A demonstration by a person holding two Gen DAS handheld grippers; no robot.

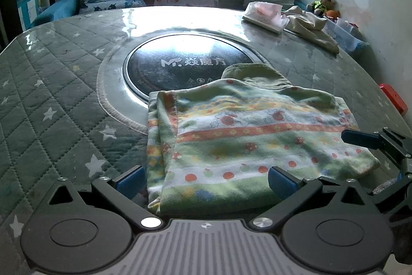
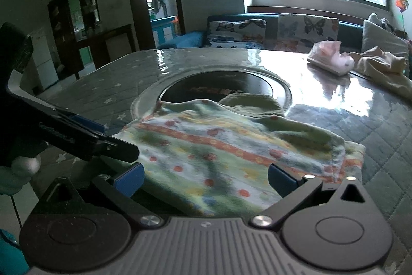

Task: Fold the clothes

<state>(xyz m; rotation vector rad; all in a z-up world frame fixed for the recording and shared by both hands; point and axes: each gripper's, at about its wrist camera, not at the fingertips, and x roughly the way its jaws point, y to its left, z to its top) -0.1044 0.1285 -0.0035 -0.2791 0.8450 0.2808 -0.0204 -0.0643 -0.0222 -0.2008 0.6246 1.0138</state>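
Lying folded on the quilted table (image 1: pixel 51 84), the patterned garment (image 1: pixel 244 141) overlaps the round black hotplate (image 1: pixel 185 66).
Left gripper (image 1: pixel 206 181) and right gripper (image 2: pixel 206 177) both hover wide open, jaws straddling its near edge.

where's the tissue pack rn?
The tissue pack sits at the table's far right in both views, touching a crumpled beige cloth on its right, beyond the patterned garment.
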